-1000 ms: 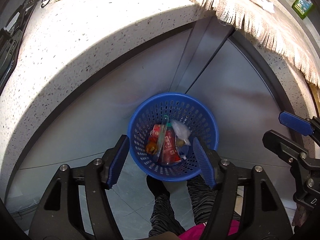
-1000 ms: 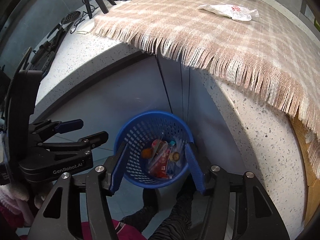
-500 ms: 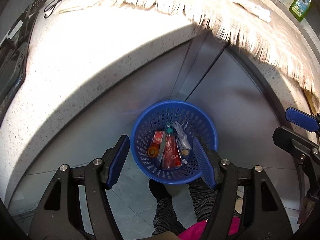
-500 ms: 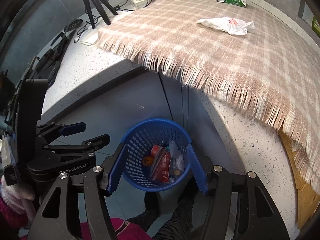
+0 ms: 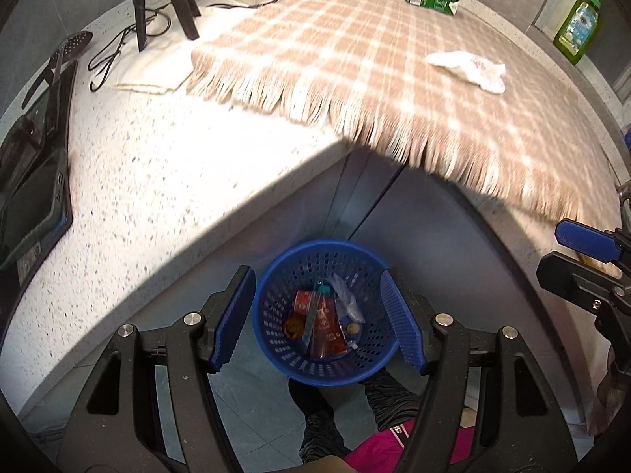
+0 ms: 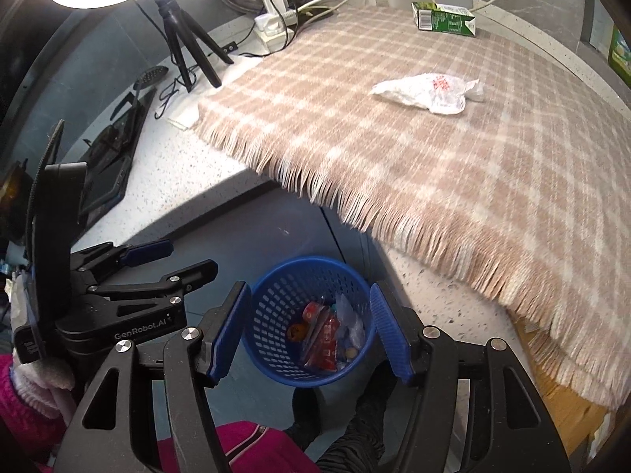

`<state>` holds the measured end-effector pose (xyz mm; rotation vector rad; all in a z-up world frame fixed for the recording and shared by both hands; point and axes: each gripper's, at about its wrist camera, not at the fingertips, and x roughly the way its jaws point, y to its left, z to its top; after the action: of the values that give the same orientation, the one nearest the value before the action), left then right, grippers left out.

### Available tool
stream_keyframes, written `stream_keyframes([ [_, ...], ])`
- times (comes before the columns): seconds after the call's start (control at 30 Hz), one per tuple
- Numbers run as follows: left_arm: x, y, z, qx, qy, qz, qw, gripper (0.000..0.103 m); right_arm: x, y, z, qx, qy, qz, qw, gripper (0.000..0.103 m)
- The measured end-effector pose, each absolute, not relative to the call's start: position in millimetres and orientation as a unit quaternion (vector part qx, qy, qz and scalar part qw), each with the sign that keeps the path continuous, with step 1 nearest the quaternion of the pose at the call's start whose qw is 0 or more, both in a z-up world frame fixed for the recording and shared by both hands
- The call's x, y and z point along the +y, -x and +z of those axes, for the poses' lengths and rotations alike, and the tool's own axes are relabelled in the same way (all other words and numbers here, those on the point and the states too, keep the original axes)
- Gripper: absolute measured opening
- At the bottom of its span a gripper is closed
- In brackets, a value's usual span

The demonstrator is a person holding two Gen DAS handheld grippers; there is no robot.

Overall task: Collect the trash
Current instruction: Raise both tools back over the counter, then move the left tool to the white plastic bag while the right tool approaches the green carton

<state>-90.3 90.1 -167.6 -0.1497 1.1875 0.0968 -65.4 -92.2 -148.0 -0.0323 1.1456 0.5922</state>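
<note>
Both grippers are rising from the blue basket (image 5: 323,311); left gripper (image 5: 319,323) and right gripper (image 6: 309,333) are gaping empty, nearing the blanket's (image 6: 453,149) fringed edge.

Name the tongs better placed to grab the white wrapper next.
Right, probably. The wrapper lies on the right part of the cloth, on the right tongs' side. The left tongs are equally open and empty, but sit further left.
</note>
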Motion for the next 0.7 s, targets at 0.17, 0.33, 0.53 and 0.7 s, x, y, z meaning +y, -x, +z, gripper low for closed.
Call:
stream_keyframes([
  [0.17,82.4,76.9,-149.1,0.545,0.070,0.040,0.835,0.068,-102.6,52.5,-129.3,0.521,0.005,0.281,0.806,0.062],
  [0.33,71.0,57.7,-133.7,0.532,0.067,0.034,0.843,0.068,-114.3,35.6,-115.9,0.507,-0.001,0.282,0.814,0.069],
  [0.53,53.4,35.4,-123.9,0.523,0.071,0.025,0.849,0.068,-135.5,10.0,-105.7,0.496,-0.006,0.271,0.825,0.070],
  [0.7,38.1,14.3,-117.2,0.516,0.074,0.011,0.853,0.077,-157.1,-16.8,-100.4,0.490,-0.009,0.257,0.833,0.070],
])
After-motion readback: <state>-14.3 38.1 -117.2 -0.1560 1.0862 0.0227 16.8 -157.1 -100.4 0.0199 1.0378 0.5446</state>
